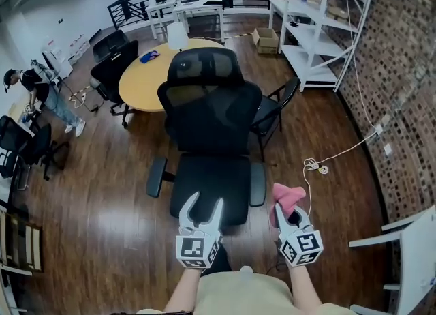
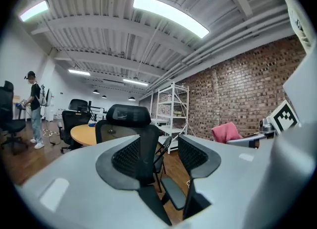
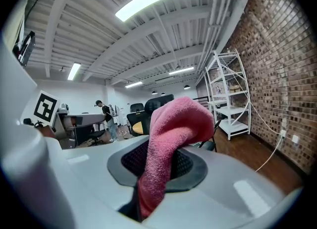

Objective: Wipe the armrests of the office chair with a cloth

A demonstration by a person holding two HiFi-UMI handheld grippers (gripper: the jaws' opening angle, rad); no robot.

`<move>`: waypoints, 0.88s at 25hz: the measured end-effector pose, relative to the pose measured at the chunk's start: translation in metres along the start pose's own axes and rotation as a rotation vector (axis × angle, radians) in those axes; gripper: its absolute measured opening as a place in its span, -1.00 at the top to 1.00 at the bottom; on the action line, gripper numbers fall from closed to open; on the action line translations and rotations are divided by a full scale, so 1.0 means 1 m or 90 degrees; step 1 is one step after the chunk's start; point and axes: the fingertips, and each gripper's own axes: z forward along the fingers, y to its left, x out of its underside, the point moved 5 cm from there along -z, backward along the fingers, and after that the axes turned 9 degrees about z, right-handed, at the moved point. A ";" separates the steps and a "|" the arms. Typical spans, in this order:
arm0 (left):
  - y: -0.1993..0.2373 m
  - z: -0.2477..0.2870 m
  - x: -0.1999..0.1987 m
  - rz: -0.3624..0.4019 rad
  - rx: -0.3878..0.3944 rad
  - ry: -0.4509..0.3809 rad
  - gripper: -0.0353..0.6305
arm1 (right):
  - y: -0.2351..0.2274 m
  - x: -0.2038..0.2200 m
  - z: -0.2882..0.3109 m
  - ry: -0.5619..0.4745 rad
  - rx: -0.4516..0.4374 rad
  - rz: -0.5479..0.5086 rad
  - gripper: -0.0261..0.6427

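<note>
A black mesh office chair (image 1: 208, 126) faces me in the head view, with its left armrest (image 1: 157, 176) and right armrest (image 1: 257, 183) both bare. My left gripper (image 1: 201, 206) hangs open over the front of the seat, nothing between its jaws. My right gripper (image 1: 287, 211) is shut on a pink cloth (image 1: 287, 198), just right of and in front of the right armrest. In the right gripper view the pink cloth (image 3: 168, 148) sticks up from the closed jaws. The left gripper view shows the chair (image 2: 130, 139) between its spread jaws and the cloth (image 2: 226, 132) at the right.
A round wooden table (image 1: 153, 75) and more black chairs (image 1: 112, 68) stand behind the chair. White shelving (image 1: 320, 20) lines the brick wall at right. A cable and plug strip (image 1: 315, 166) lie on the floor right of the chair. A person (image 1: 41, 95) stands far left.
</note>
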 end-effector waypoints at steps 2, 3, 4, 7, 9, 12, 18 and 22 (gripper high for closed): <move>0.020 0.027 0.001 -0.007 0.013 -0.005 0.24 | 0.000 -0.003 0.029 0.012 0.005 0.008 0.72; 0.032 0.038 0.001 -0.008 0.018 -0.006 0.24 | 0.003 -0.005 0.044 0.016 -0.001 0.018 0.72; 0.044 0.048 0.001 -0.008 0.025 -0.005 0.24 | 0.006 -0.006 0.059 0.020 -0.007 0.029 0.72; 0.069 0.086 0.004 -0.008 0.051 -0.001 0.24 | 0.000 -0.007 0.102 0.050 0.003 0.052 0.73; 0.082 0.106 0.013 -0.016 0.062 0.010 0.24 | -0.007 0.002 0.128 0.087 0.021 0.079 0.73; 0.099 0.129 0.032 -0.028 0.089 0.026 0.24 | -0.015 0.021 0.156 0.116 0.045 0.119 0.74; 0.110 0.180 0.074 -0.036 0.122 0.085 0.24 | -0.062 0.048 0.195 0.158 0.081 0.164 0.76; 0.104 0.202 0.092 -0.026 0.119 0.115 0.24 | -0.110 0.075 0.222 0.244 0.043 0.076 0.75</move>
